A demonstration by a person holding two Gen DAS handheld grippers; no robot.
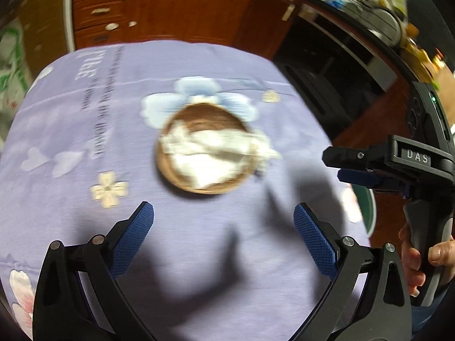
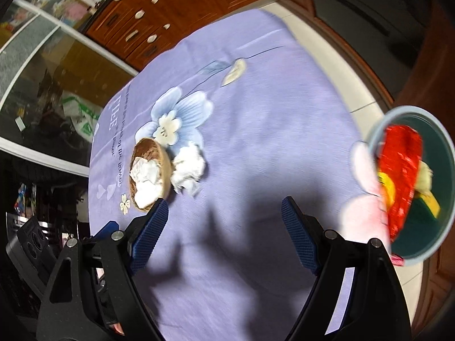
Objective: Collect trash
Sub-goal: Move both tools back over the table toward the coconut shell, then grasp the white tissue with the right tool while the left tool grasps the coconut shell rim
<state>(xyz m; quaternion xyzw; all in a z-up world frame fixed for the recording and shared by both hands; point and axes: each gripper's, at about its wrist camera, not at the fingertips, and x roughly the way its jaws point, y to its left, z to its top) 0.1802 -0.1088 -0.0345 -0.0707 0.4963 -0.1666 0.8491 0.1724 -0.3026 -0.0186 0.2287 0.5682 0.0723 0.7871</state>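
A brown wooden bowl sits mid-table holding crumpled white tissue. A second white tissue wad lies on the cloth just right of the bowl. My left gripper is open and empty, hovering in front of the bowl. My right gripper is open and empty above the cloth, right of the bowl; it also shows from the side in the left wrist view. A teal bin at the table's right edge holds a red wrapper and yellow scraps.
The table wears a purple flowered cloth. Wooden drawers stand behind it. A dark cabinet and cluttered counter are to the right. Glass doors are at the left.
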